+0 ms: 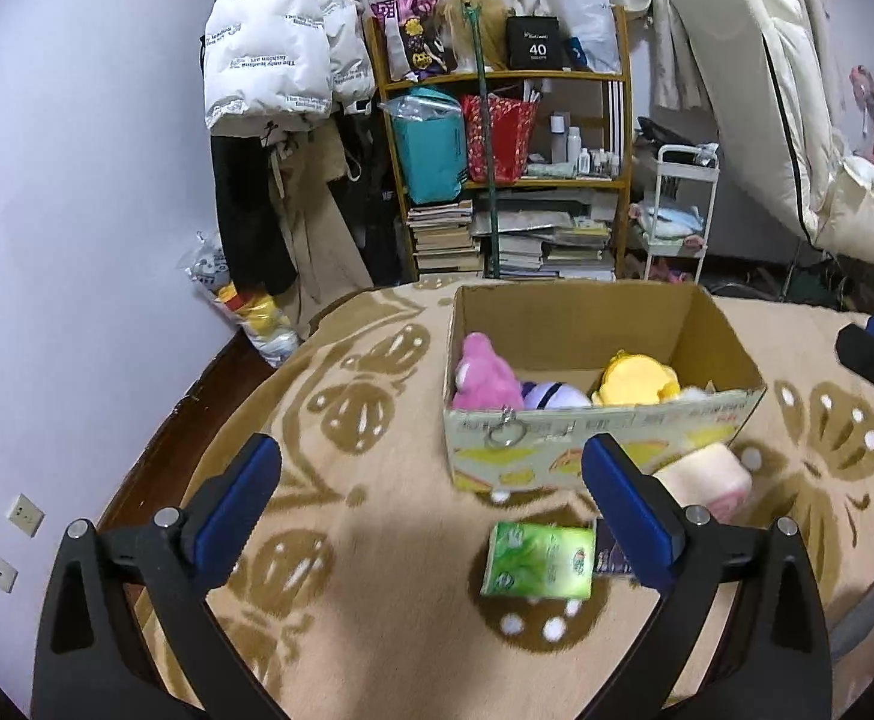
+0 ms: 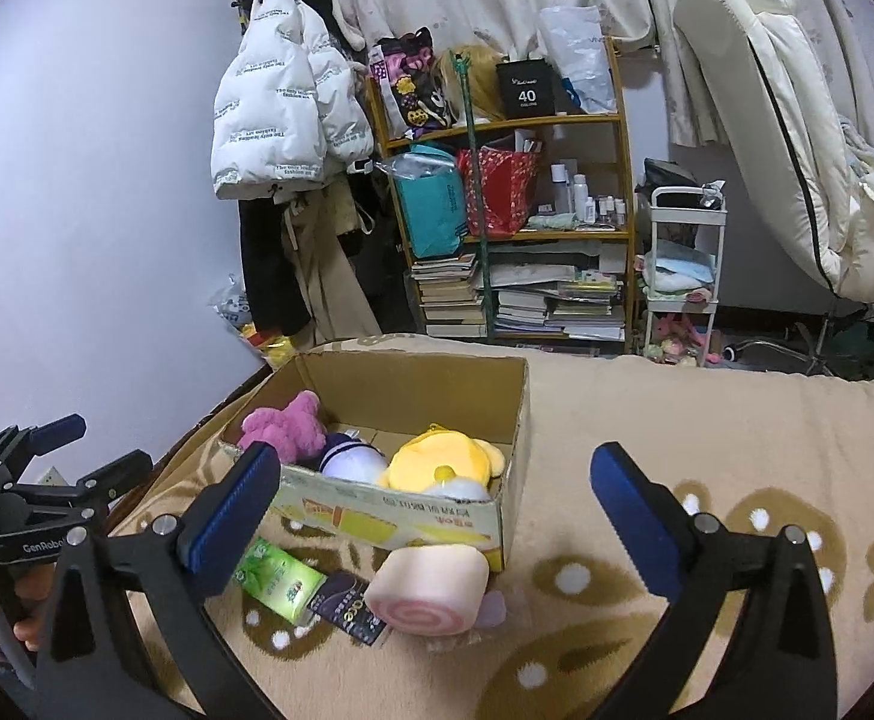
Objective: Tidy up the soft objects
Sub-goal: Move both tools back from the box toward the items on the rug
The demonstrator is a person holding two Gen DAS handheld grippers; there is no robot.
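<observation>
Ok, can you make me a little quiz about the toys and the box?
1. True or false: the pink plush is inside the cardboard box.
2. Which lies outside the box: A) yellow plush, B) swirl-roll plush, C) purple-striped plush?
3. Fill in: both grippers' jaws are ____, left gripper and right gripper.

Key: 1 true; 2 B; 3 open.

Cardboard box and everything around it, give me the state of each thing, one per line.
Cardboard box: open, upright on the blanket.
Pink plush: inside the box.
Yellow plush: inside the box.
Swiss-roll plush: outside, lying against the box front.
Green tissue pack: outside, on the blanket.
Left gripper: open, empty.
Right gripper: open, empty.
</observation>
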